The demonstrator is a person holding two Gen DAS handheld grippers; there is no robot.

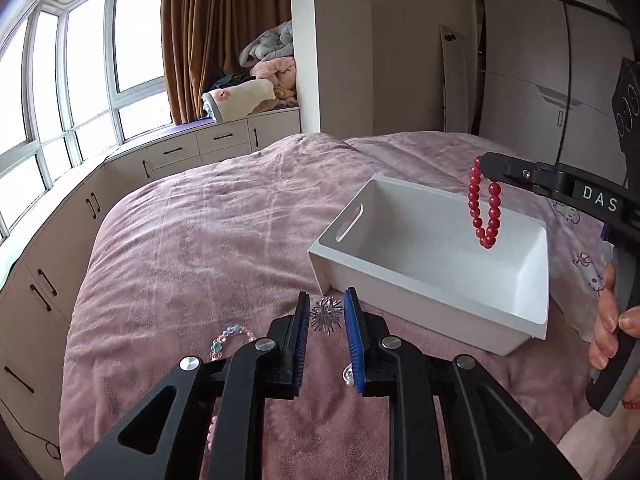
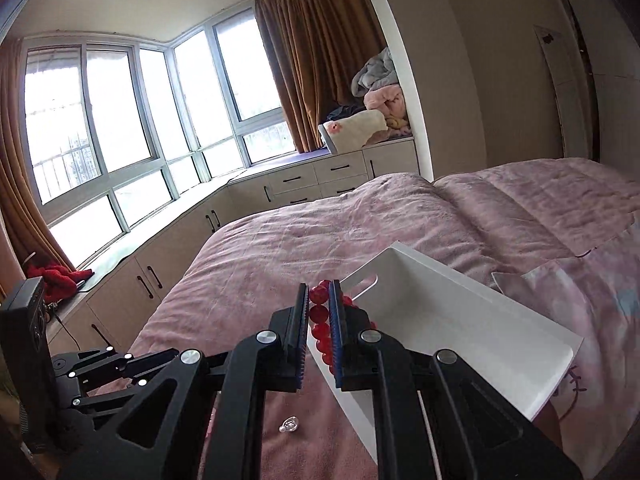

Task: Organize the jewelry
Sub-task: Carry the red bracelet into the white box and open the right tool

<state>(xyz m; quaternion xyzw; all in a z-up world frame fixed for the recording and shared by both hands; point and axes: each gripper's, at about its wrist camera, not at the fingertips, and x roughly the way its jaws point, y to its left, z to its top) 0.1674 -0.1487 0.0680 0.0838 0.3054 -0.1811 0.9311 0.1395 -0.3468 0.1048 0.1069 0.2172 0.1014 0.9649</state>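
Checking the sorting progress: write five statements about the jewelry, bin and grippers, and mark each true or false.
1. The right gripper is shut on the red bead bracelet. True.
2. The white bin already holds jewelry. False: its visible inside is bare.
3. The silver spiky brooch sits between the left gripper's fingers. True.
4. The pastel bead bracelet hangs from the left gripper. False: it lies on the pink blanket.
5. The red bracelet lies on the blanket. False: it dangles above the bin.
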